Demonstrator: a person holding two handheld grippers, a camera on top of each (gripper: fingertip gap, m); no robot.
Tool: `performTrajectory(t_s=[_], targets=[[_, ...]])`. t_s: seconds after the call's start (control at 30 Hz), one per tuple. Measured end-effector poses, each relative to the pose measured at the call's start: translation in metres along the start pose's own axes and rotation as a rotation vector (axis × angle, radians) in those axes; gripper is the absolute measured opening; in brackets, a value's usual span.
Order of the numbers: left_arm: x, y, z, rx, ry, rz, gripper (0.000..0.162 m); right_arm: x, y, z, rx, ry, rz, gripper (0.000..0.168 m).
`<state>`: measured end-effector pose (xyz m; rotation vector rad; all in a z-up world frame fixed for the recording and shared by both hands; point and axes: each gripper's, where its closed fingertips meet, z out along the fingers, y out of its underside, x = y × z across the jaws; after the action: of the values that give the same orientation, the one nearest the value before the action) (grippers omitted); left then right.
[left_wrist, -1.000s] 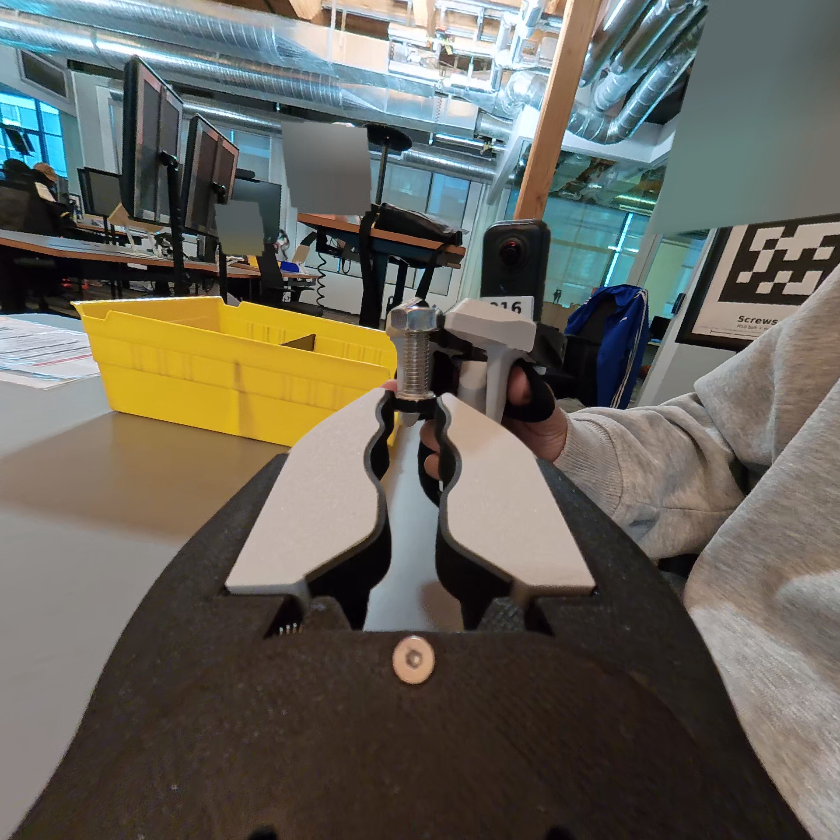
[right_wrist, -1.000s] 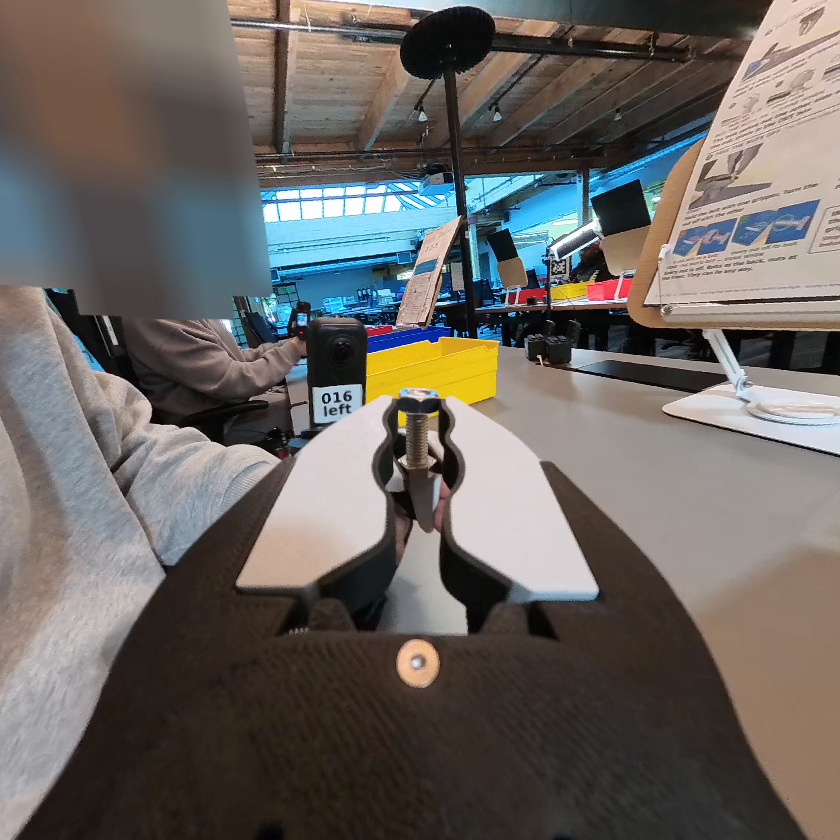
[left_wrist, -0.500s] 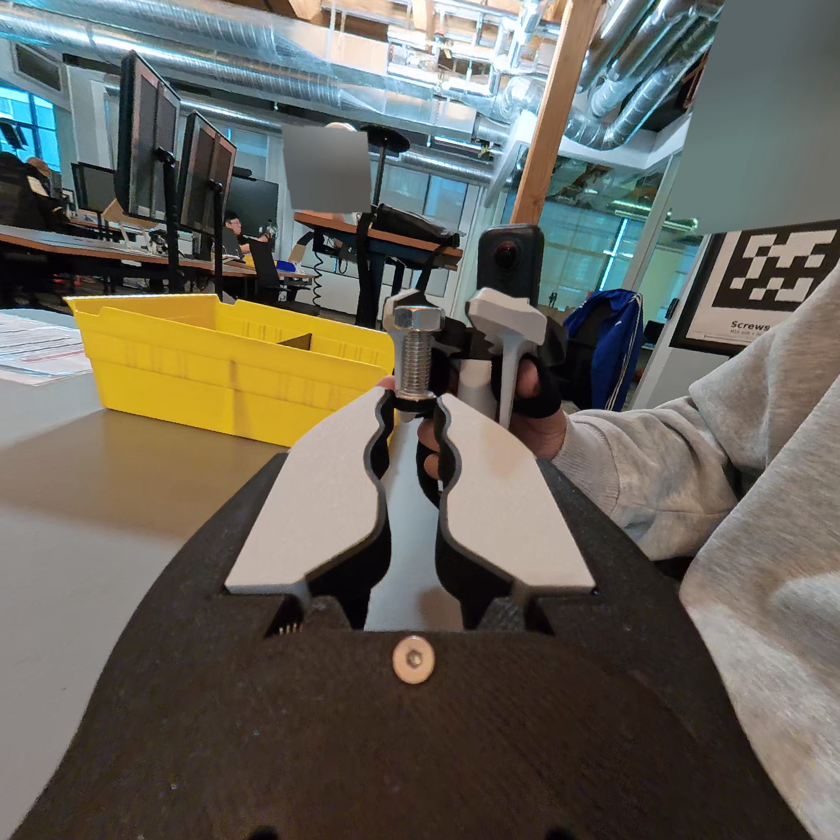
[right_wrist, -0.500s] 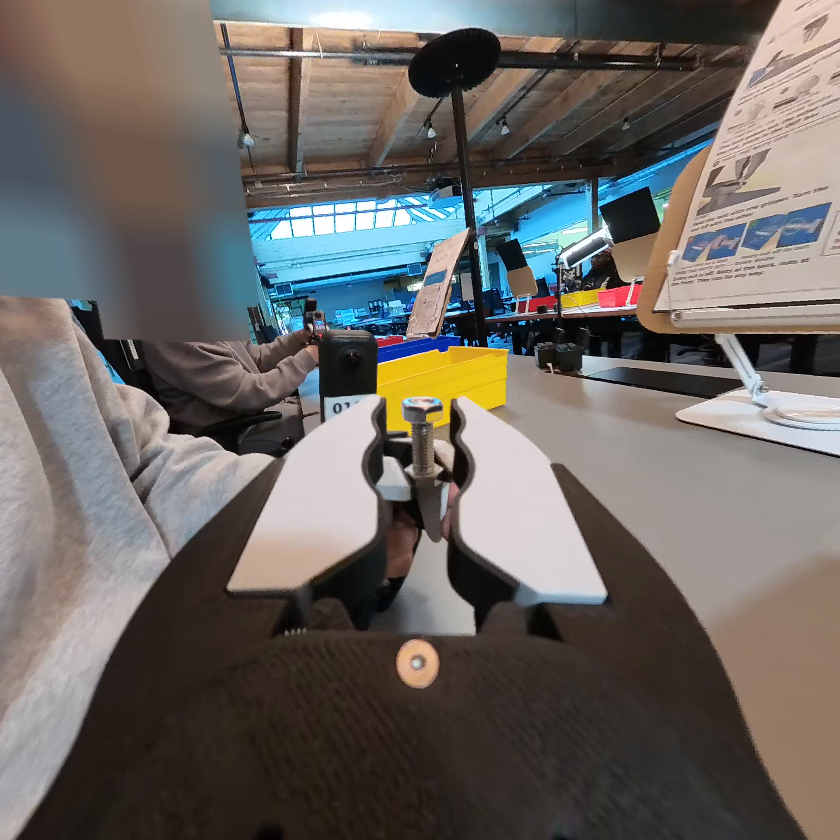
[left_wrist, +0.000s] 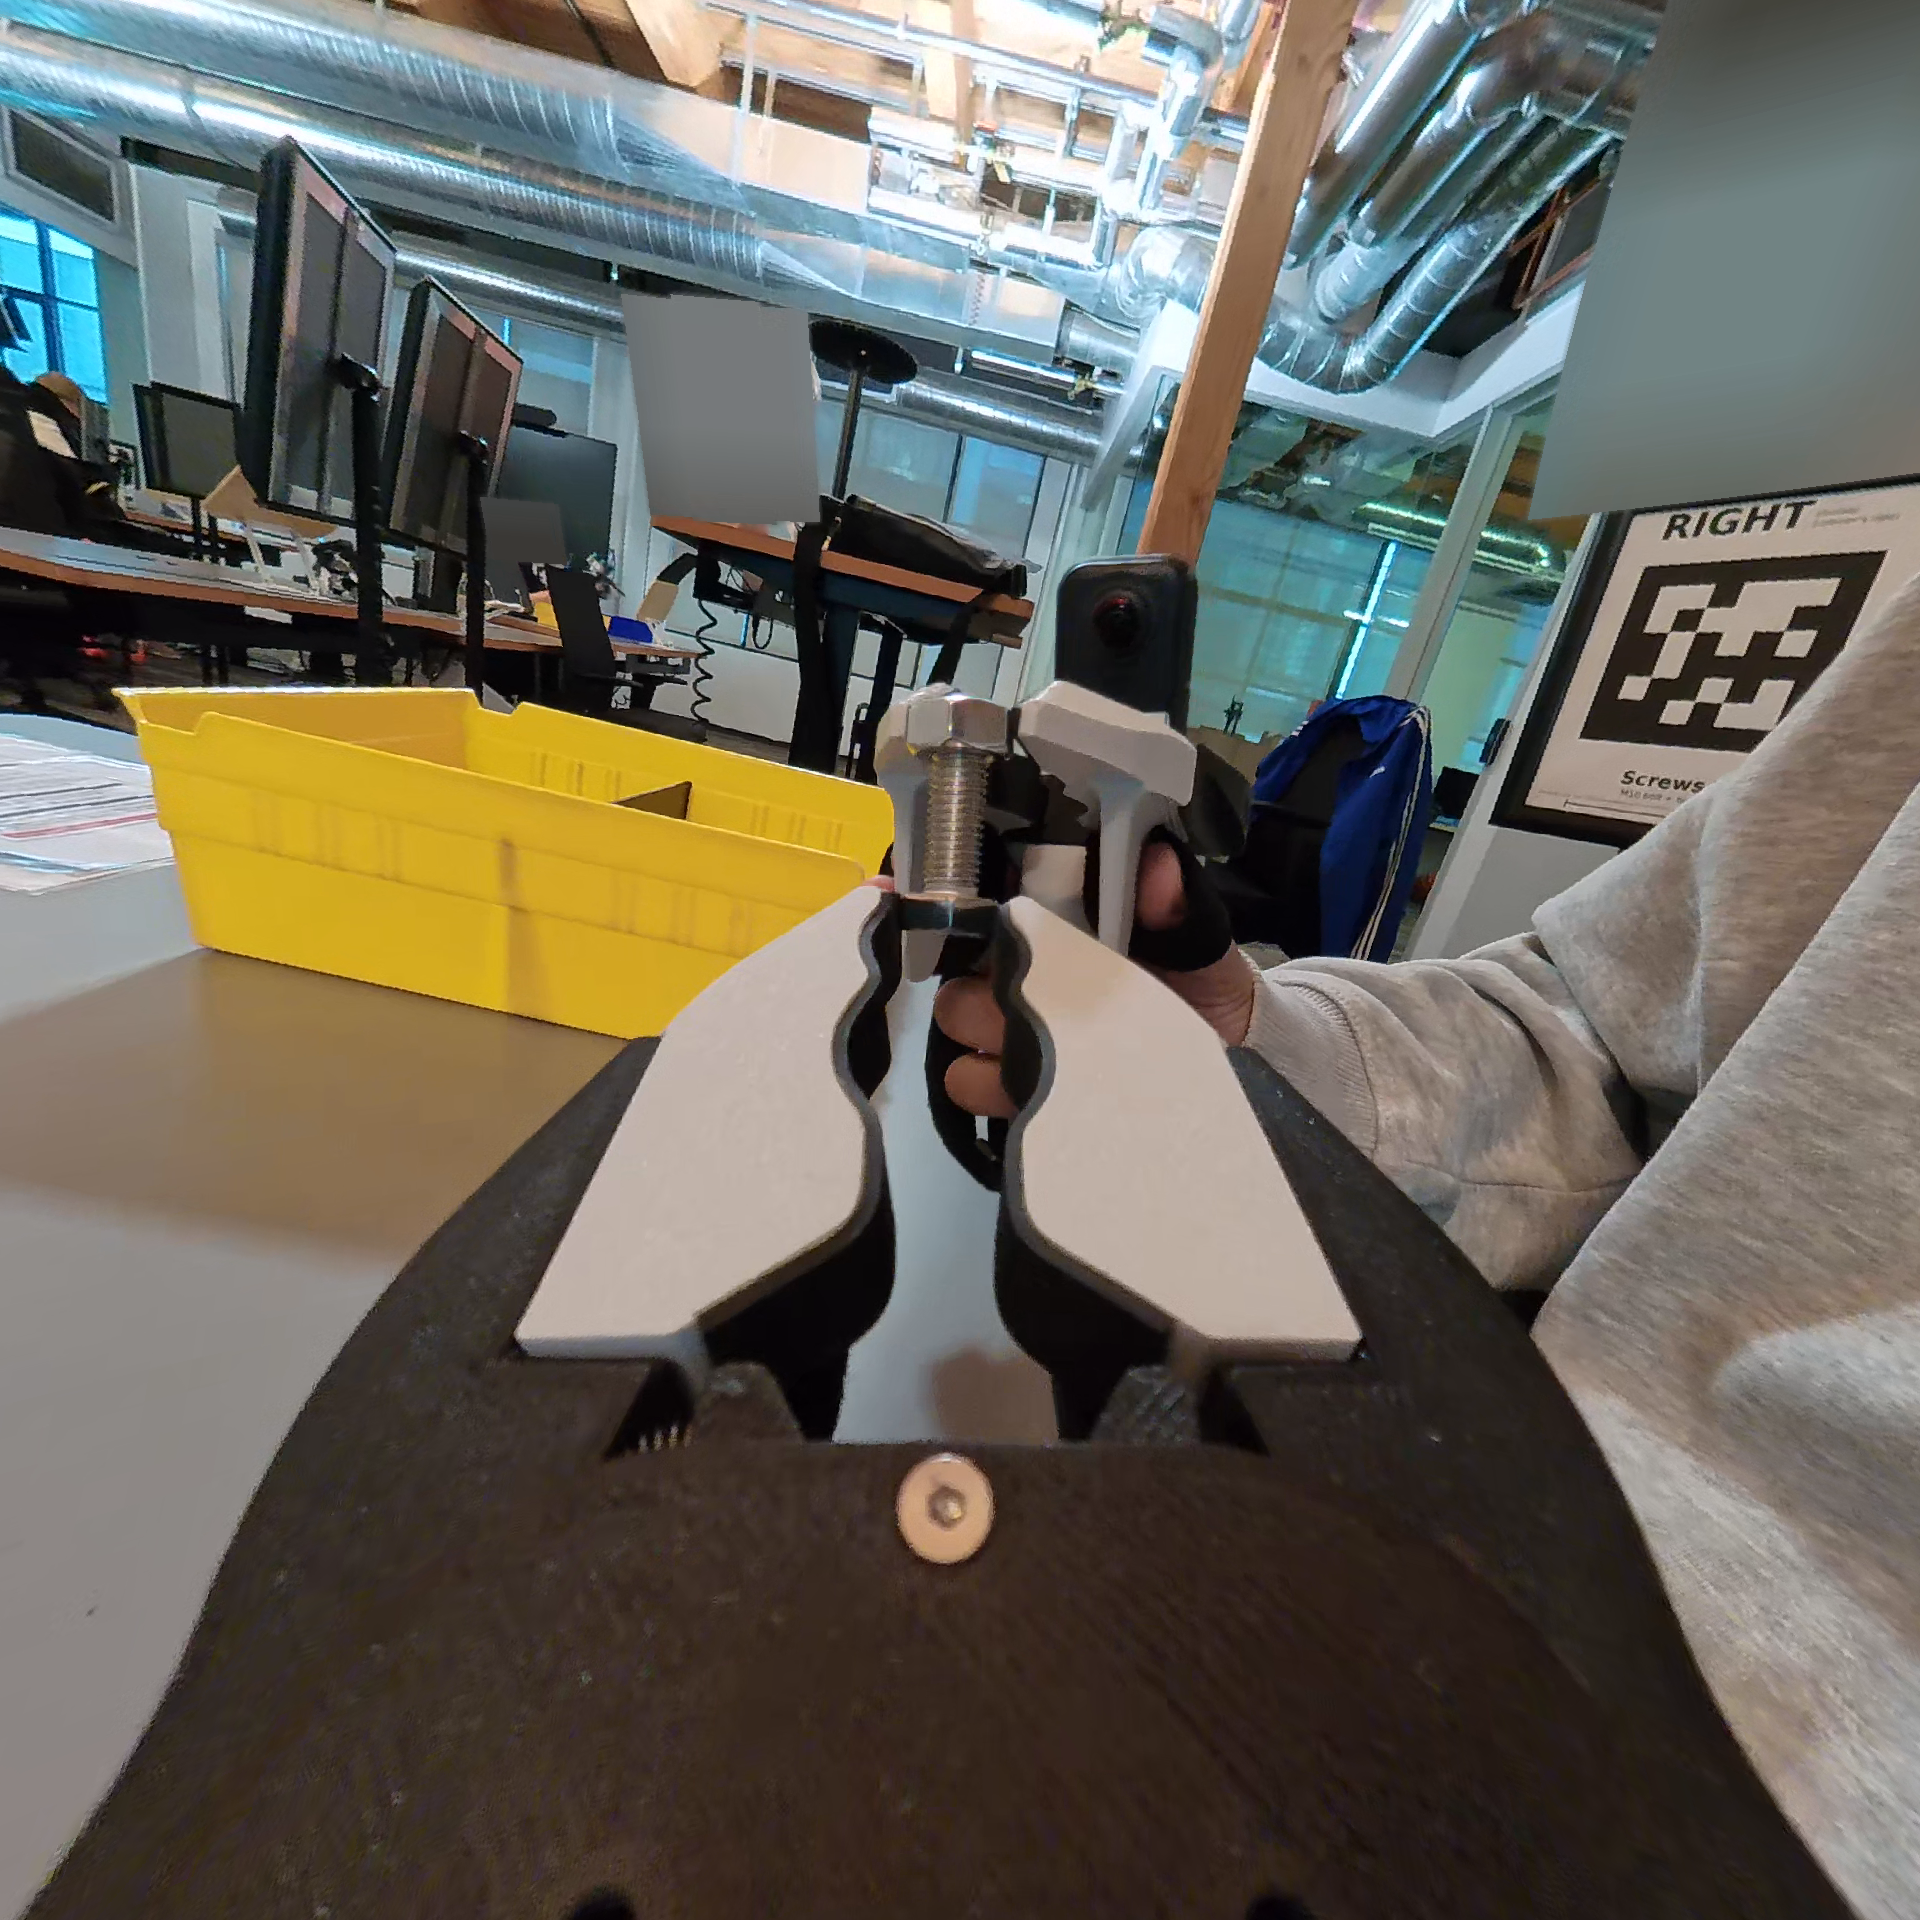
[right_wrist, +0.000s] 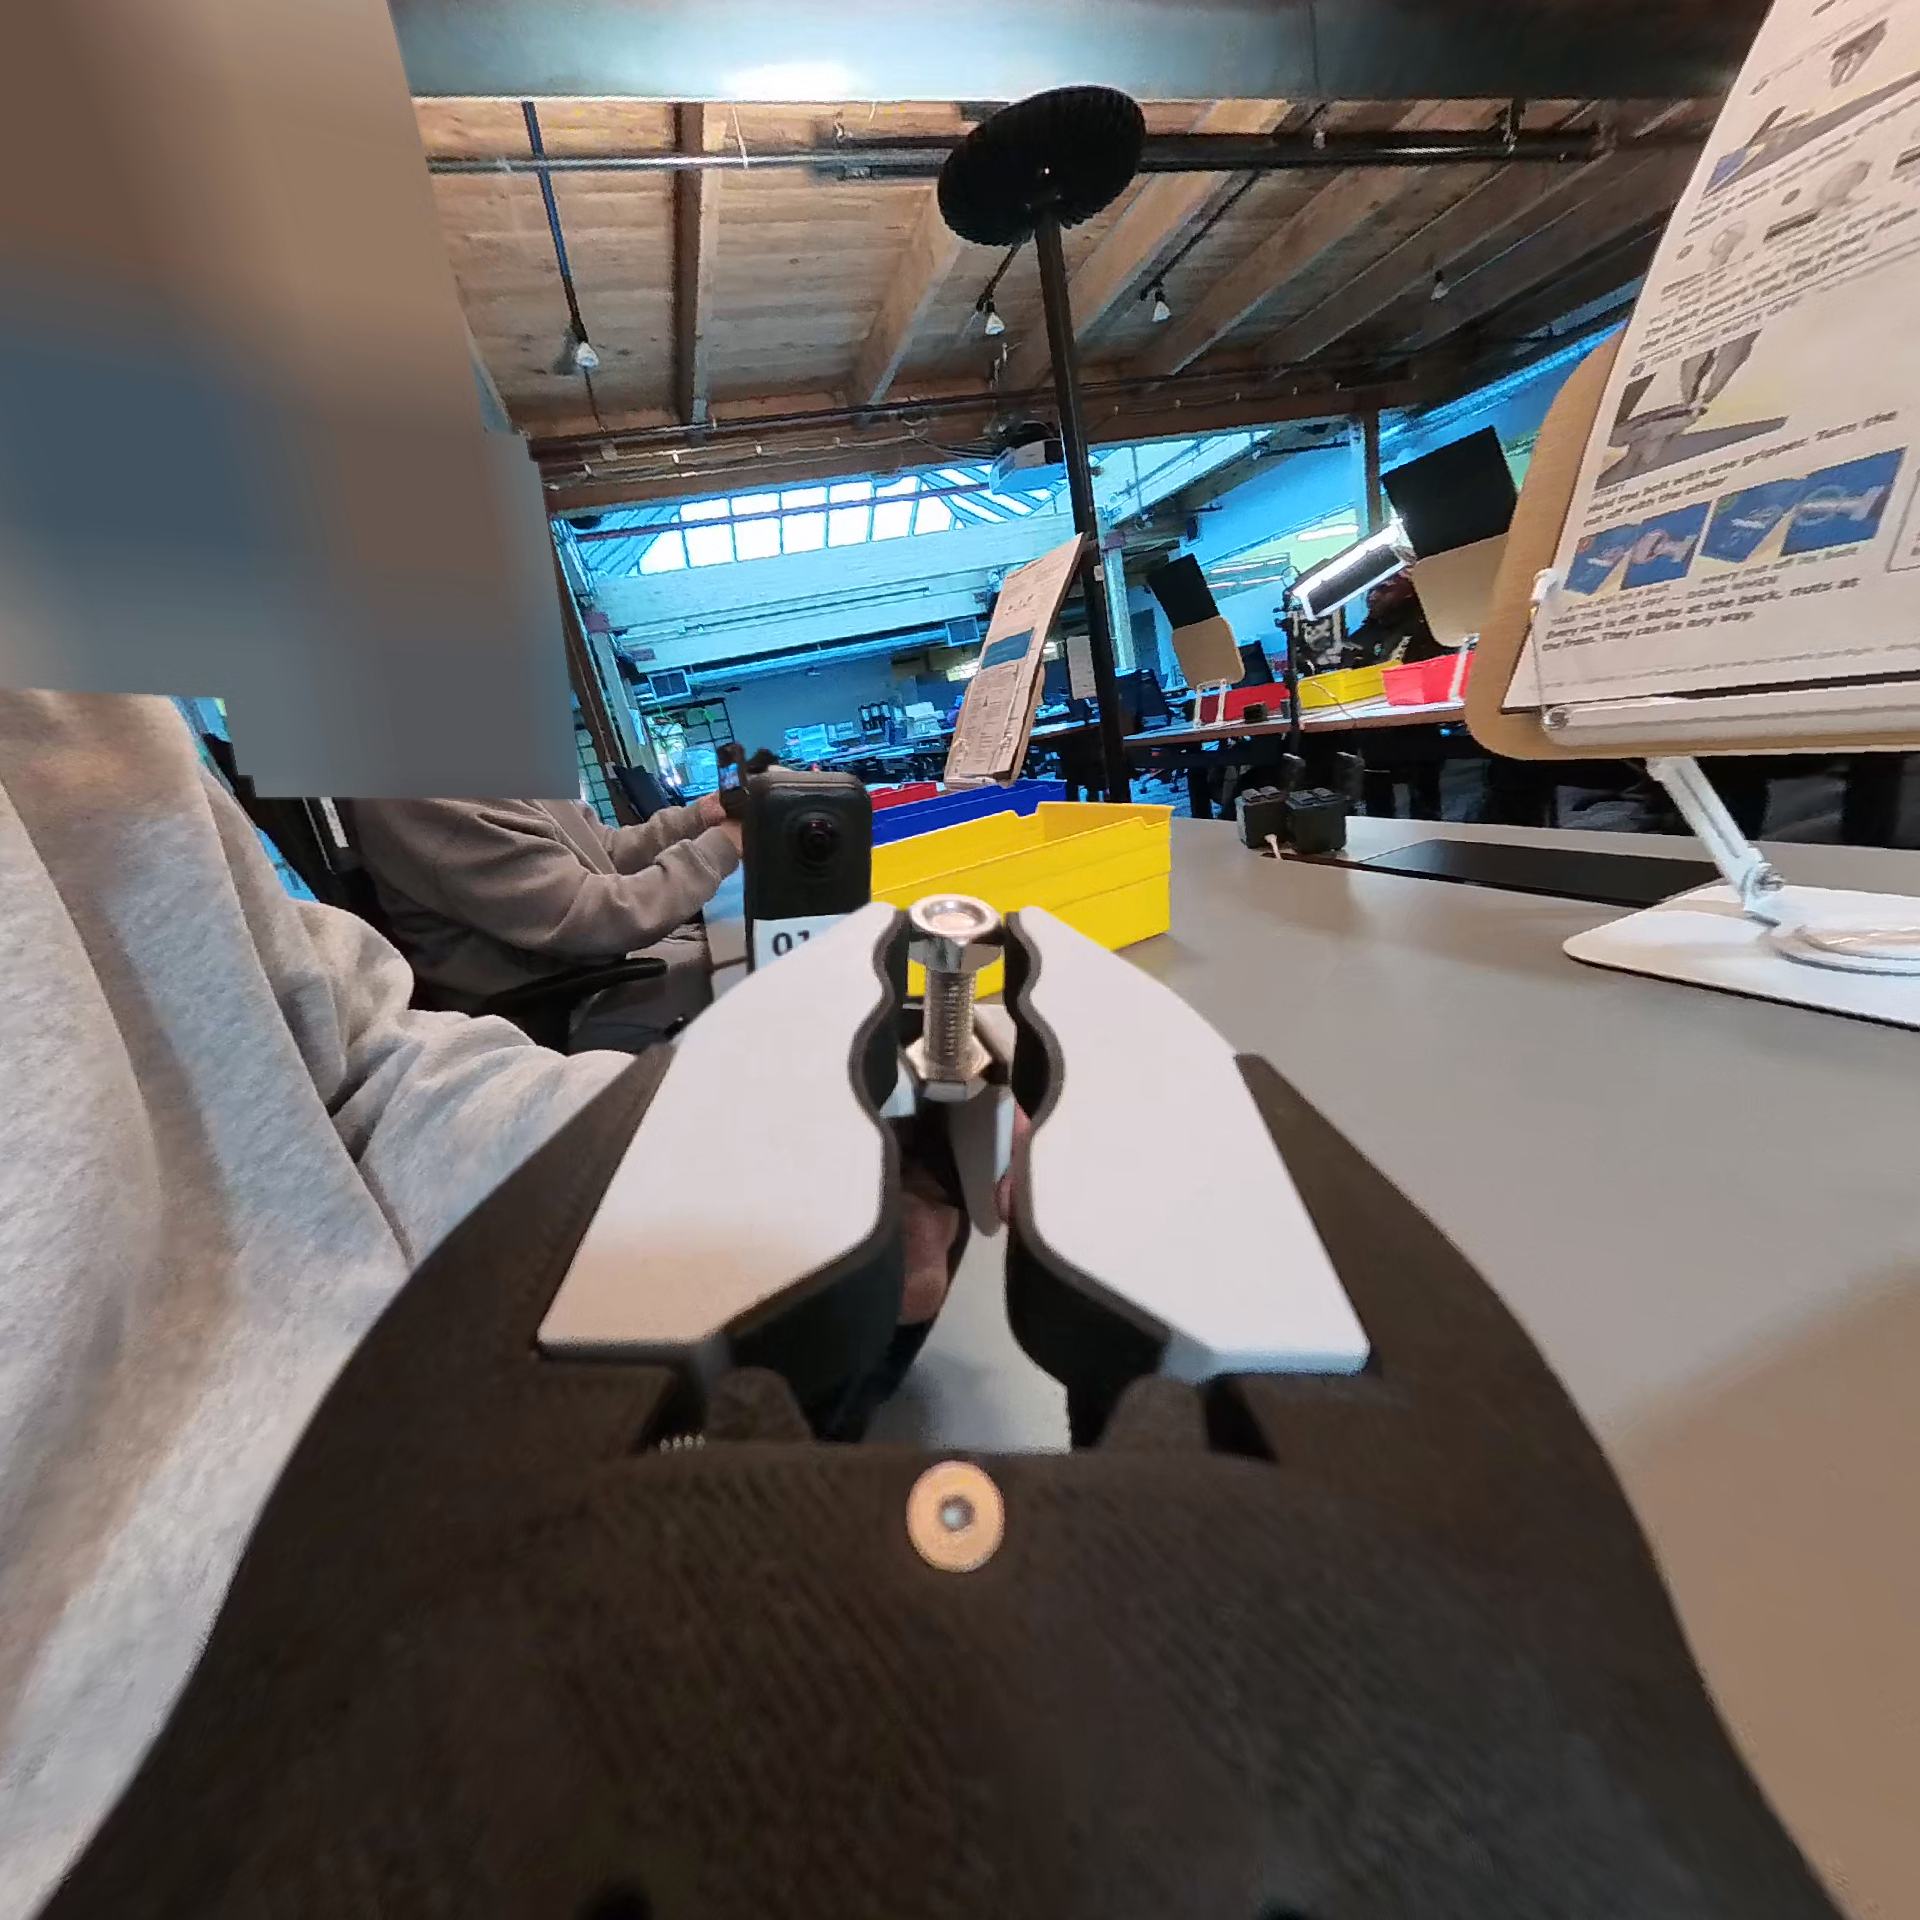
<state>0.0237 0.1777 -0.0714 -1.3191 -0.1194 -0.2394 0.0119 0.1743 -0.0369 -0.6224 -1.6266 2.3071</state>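
Observation:
A steel bolt (left_wrist: 954, 821) stands upright with its hex head on top, above the grey table (left_wrist: 208, 1195). My left gripper (left_wrist: 943, 925) is shut on the nut (left_wrist: 943, 918) at the bolt's lower end. The right gripper (left_wrist: 1081, 748), held by a hand, grips the bolt's head from the far side. In the right wrist view my right gripper (right_wrist: 954, 940) is shut around the bolt head (right_wrist: 954, 923). The thread and nut (right_wrist: 945, 1070) show below it, with the left gripper's fingers (right_wrist: 982, 1143) under the nut.
A yellow bin (left_wrist: 416, 831) stands on the table to the left, also seen in the right wrist view (right_wrist: 1039, 862). Papers (left_wrist: 62, 800) lie far left. A document stand (right_wrist: 1714, 520) on a white base (right_wrist: 1766, 956) stands right. A grey sleeve (left_wrist: 1558, 1091) reaches in.
The right gripper's fingers stood apart around the bolt head half a second ago and have now closed on it again. The left gripper kept hold of the nut.

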Motion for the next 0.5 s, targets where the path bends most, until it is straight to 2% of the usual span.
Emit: performTrajectory(t_s=[0.07,0.2,0.27,0.4,0.5], targets=[[0.000,-0.002,-0.001,0.013,0.003,-0.015,0.016,0.001,-0.001,-0.001,0.007,0.005,0.008,0.017],[0.000,-0.010,-0.003,0.062,0.017,-0.059,0.016,0.010,0.000,-0.004,-0.003,0.041,0.016,0.007],[-0.002,-0.009,-0.003,0.059,0.008,-0.060,0.016,0.007,-0.005,-0.005,0.020,0.024,0.012,0.011],[-0.003,-0.007,-0.002,0.049,-0.001,-0.058,0.016,0.000,-0.004,-0.001,0.022,0.000,0.020,0.032],[0.000,-0.003,0.000,0.025,0.013,-0.046,0.016,-0.002,0.000,0.001,-0.006,0.013,-0.014,0.029]])
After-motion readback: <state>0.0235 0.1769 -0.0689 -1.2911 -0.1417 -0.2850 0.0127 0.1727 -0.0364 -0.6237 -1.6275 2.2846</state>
